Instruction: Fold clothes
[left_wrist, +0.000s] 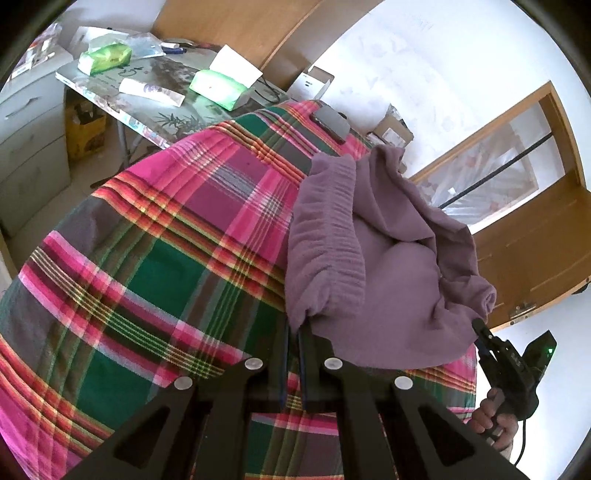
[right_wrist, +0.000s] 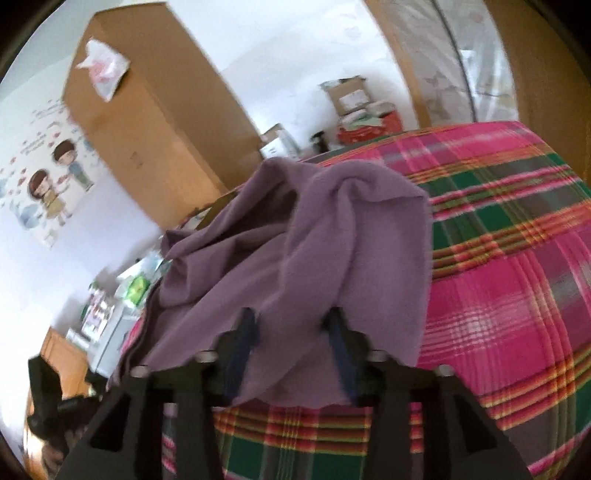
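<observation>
My left gripper (left_wrist: 295, 332), angled down, pinches the purple garment's (left_wrist: 373, 236) ribbed hem; my right gripper (right_wrist: 291, 328) stands parted, cloth seemingly loose between its jaws.

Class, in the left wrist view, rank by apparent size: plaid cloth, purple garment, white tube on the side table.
1. plaid cloth
2. purple garment
3. white tube, though it lies farther from the camera, so its true size is unsure.
</observation>
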